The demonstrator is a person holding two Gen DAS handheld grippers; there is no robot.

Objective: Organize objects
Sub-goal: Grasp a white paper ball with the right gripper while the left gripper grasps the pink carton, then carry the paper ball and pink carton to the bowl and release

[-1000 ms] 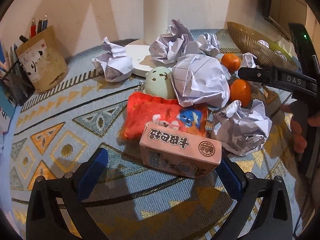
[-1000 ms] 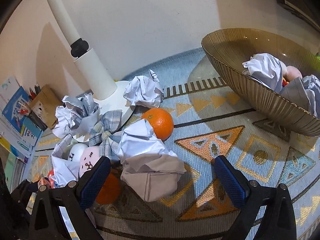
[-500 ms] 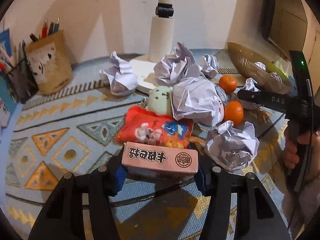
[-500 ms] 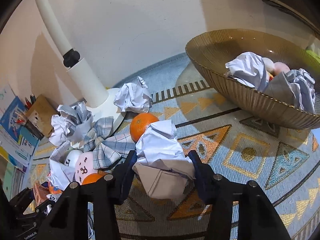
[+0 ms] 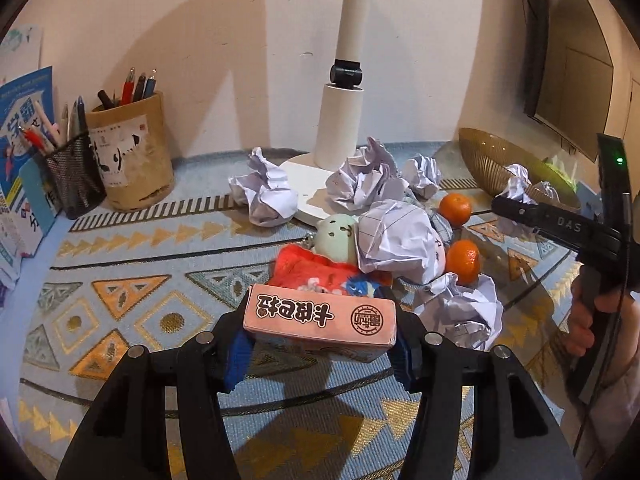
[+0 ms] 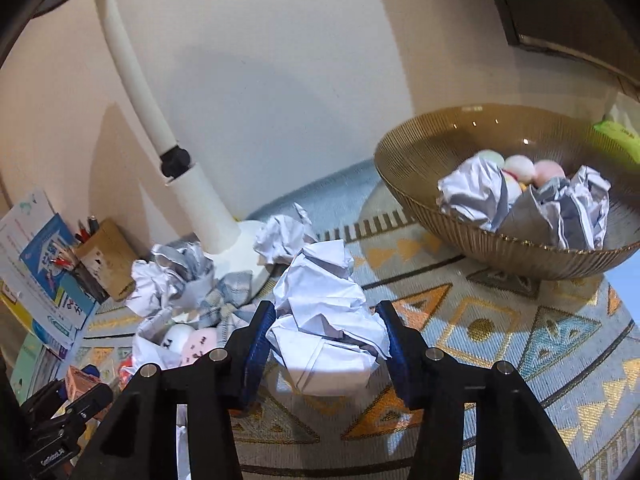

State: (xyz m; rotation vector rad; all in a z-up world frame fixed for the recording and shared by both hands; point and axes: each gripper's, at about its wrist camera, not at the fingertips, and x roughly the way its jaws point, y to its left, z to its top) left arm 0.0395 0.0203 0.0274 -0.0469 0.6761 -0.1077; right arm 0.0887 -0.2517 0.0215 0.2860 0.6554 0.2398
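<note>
My left gripper [image 5: 318, 350] is shut on a pink carton [image 5: 320, 320], held above the patterned mat. Behind it lie a red snack bag [image 5: 316, 276], a pale green plush [image 5: 336, 234], several crumpled paper balls [image 5: 400, 240] and two oranges [image 5: 462, 260]. My right gripper [image 6: 324, 350] is shut on a crumpled white paper ball [image 6: 326, 312], lifted off the mat. To its right stands a gold ribbed bowl [image 6: 420, 200] holding paper balls and pastel plush toys. The right tool also shows in the left wrist view, held by a hand [image 5: 580, 320].
A white lamp stand [image 5: 340, 128] with a round base stands at the back. Two pen holders [image 5: 128, 152] and leaflets line the left edge. More paper balls [image 6: 168, 276], a plaid cloth [image 6: 230, 296] and plush toys [image 6: 188, 340] lie left of the right gripper.
Both grippers went from open to shut: the left on the pink carton, the right on the paper ball. Both then rose, lifting their loads off the mat.
</note>
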